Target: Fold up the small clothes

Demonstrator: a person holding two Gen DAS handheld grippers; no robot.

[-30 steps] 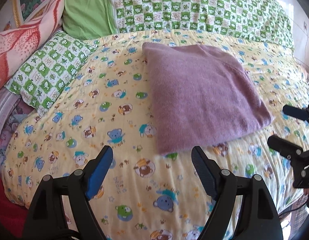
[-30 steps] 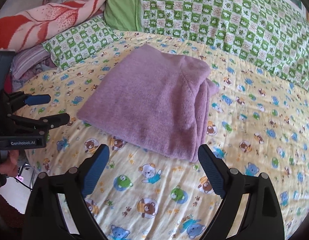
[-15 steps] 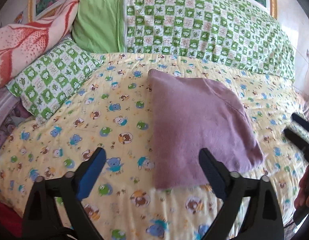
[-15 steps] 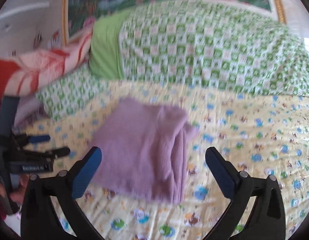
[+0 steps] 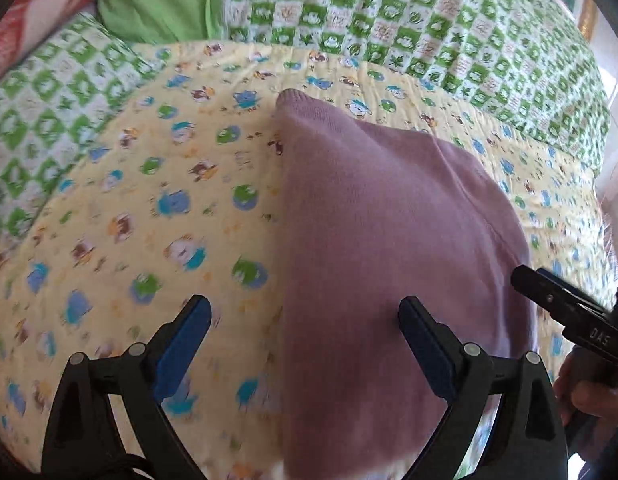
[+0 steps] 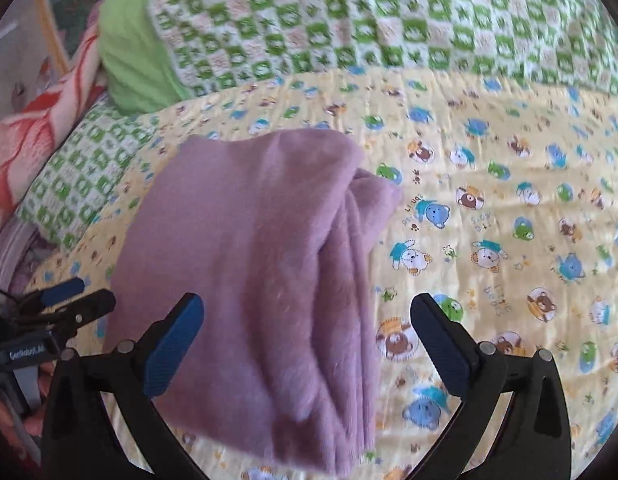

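Note:
A folded purple knit garment [image 5: 381,240] lies flat on the yellow cartoon-print bedspread [image 5: 149,200]. In the right wrist view the garment [image 6: 245,264] shows stacked folded layers along its right edge. My left gripper [image 5: 305,336] is open and empty, low over the garment's near left edge. My right gripper [image 6: 307,332] is open and empty, just above the garment's near right edge. The right gripper also shows at the right of the left wrist view [image 5: 565,308]. The left gripper also shows at the left of the right wrist view [image 6: 65,304].
A green-checked quilt [image 6: 369,16] and a plain green pillow [image 6: 133,60] lie at the head of the bed. A green-checked pillow [image 5: 41,120] and a red-and-pink blanket [image 6: 37,128] are on the left. The bed's near edge is below the grippers.
Both grippers have moved forward and down, closer to the purple garment. Both stayed open. The garment has not moved.

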